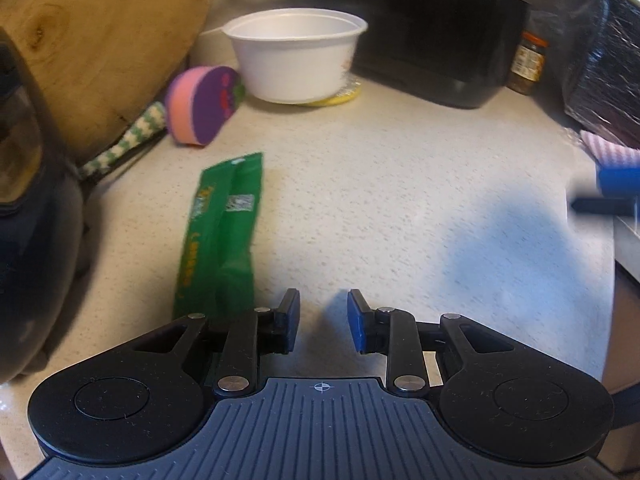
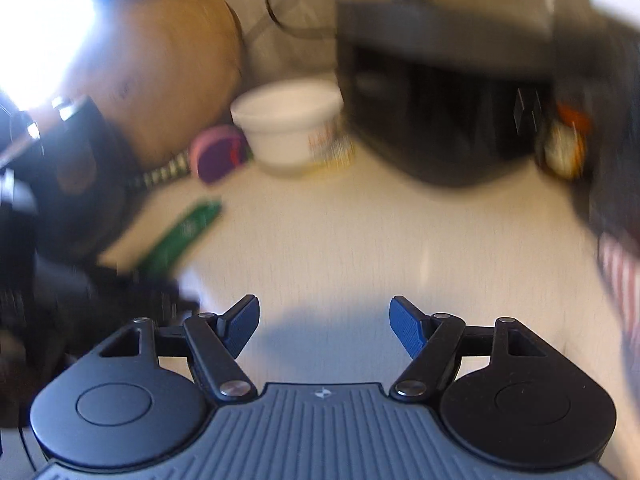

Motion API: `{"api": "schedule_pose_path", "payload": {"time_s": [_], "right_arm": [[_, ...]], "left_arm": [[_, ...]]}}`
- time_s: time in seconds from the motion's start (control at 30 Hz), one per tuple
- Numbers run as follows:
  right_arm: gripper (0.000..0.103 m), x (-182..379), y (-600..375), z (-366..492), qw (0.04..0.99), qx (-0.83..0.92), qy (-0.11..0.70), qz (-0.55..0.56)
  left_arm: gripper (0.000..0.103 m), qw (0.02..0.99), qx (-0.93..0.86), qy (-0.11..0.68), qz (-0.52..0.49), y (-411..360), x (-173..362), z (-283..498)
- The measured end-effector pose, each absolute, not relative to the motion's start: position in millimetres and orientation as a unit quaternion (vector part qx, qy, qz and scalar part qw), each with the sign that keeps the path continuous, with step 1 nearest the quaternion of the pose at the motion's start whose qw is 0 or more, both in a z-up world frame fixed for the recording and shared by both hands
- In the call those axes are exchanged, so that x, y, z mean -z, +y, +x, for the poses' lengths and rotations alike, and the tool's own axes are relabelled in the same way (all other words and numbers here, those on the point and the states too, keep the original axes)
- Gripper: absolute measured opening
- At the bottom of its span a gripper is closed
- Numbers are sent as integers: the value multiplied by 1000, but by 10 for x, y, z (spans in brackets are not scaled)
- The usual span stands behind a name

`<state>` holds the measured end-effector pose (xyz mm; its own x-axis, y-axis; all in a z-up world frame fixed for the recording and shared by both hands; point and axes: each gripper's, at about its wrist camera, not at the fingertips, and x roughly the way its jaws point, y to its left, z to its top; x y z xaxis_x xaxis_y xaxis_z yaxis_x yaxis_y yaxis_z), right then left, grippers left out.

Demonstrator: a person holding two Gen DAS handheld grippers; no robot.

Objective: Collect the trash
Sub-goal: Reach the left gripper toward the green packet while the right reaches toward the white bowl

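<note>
The left gripper (image 1: 323, 320) and the right gripper (image 2: 324, 326) both stand open and empty above the counter (image 1: 380, 184). The green wrapper (image 1: 222, 236) lies flat just left of the left gripper's tips. Behind it, toward the counter's back edge, a sponge (image 1: 204, 106), a white bowl (image 1: 296, 54) and a wooden board (image 1: 100, 40) stand close together.

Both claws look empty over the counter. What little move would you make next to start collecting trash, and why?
Probably shift the left gripper slightly to its left and lower it over the green wrapper. Its jaws stand open and empty, and the wrapper lies flat on the counter just beside them, the nearest obvious trash.
</note>
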<state>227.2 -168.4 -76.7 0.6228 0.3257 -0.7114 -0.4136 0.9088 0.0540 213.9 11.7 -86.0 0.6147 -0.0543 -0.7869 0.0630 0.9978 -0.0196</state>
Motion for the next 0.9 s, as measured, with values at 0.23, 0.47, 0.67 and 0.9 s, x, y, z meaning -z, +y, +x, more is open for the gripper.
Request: {"api": "schedule_pose_path", "payload": {"time_s": [0.23,0.47,0.67,0.9], "right_arm": [[74,480,-1134,3155,897,-242,368,-32],[74,757,-865,4054,899,-147,401,103],[71,1080,-607,4694,876,-118,458,94],[13,1217,-876,4406,841,-181,496,122]], "left_arm": [[30,911,46,406,-58,408,753,2060],[29,912,52,392,-109,623,696,2017],[29,912,8,386,-137,869,661,2049],[29,904,1,408,-128,871,771,2172]]}}
